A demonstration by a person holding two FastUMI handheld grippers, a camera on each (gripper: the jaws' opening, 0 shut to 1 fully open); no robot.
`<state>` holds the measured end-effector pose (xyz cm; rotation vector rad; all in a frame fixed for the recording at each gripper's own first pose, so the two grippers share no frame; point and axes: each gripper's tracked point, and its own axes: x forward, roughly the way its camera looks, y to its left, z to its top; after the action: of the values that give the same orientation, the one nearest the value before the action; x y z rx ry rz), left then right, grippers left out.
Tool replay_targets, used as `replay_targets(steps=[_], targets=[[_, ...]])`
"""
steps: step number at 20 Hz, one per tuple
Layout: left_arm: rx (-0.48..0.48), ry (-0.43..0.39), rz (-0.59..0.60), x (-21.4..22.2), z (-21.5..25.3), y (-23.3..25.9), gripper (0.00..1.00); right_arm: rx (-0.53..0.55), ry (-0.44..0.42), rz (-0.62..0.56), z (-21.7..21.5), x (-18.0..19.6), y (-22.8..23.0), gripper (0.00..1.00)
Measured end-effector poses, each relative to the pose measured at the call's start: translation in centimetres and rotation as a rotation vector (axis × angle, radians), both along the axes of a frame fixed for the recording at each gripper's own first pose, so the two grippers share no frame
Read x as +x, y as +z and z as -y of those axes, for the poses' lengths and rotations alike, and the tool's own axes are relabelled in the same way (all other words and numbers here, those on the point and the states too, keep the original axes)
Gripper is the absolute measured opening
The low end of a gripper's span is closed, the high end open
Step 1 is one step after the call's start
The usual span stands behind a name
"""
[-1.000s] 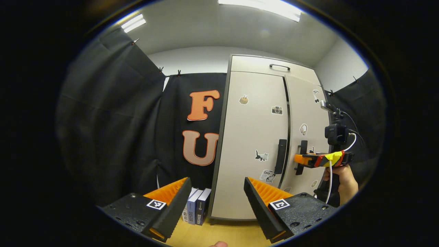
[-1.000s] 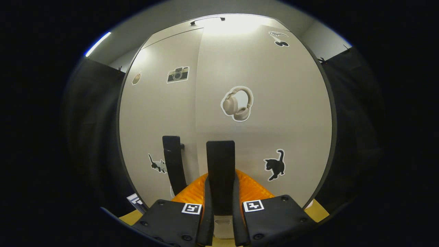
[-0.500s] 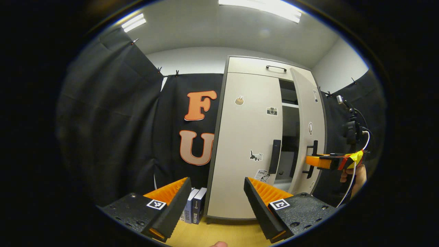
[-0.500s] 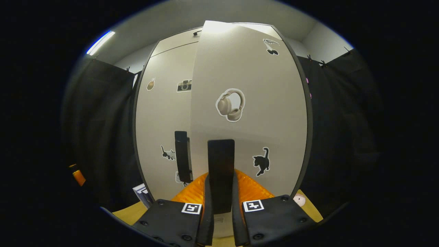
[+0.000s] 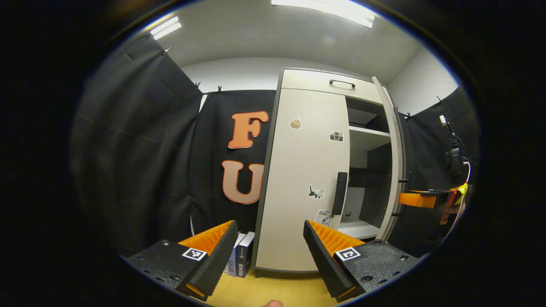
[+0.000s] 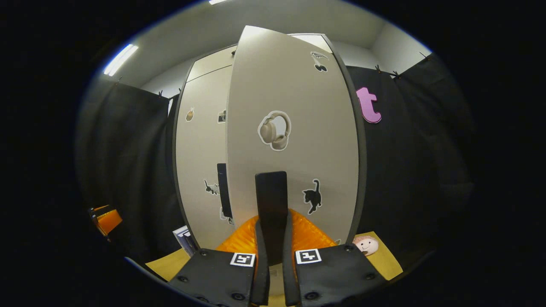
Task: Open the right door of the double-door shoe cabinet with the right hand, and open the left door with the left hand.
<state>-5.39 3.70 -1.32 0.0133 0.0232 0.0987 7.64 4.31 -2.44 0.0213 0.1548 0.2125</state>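
Shoe cabinet [image 5: 307,179]: 2 doors, 1 swung wide; right claw [image 6: 273,260] pinches its handle [image 6: 271,200], left claw [image 5: 268,251] spread.

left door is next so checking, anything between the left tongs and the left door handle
Nothing visible does. The left tongs are open, held back from the cabinet, with open air up to the left door handle. The right door swings away to the other side.

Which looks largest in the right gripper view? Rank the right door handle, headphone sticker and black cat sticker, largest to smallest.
1. right door handle, though it stands nearer the camera than the stickers
2. headphone sticker
3. black cat sticker, narrower than the headphones, nearly as tall
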Motion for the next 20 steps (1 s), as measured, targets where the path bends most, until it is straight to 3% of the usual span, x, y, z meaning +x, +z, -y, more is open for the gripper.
replay_targets(steps=[1,7,9,10,11,16,20], targets=[[-0.003,-0.008,0.001,0.2,0.3,-0.1,0.94,-0.004,-0.006,0.002,0.7,-0.5,0.1,0.21],[-0.031,-0.082,-0.021,1.4,3.0,-1.4,0.91,-0.008,-0.043,0.006,4.1,-2.5,0.7,0.21],[-0.039,-0.099,-0.029,1.5,3.6,-1.7,0.94,-0.026,-0.062,0.013,5.0,-2.9,0.7,0.21],[-0.044,-0.107,-0.033,1.7,3.9,-1.9,0.94,-0.035,-0.075,0.015,5.4,-3.0,0.8,0.25],[-0.05,-0.113,-0.033,1.7,4.1,-2.0,0.94,-0.045,-0.093,0.017,6.1,-3.3,0.9,0.2],[-0.079,-0.147,-0.026,2.1,5.3,-2.1,0.91,-0.089,-0.17,0.031,9.2,-4.2,1.4,0.19],[-0.1,-0.185,-0.037,2.3,6.6,-2.5,0.94,-0.095,-0.211,0.035,10.9,-4.5,1.4,0.19]])
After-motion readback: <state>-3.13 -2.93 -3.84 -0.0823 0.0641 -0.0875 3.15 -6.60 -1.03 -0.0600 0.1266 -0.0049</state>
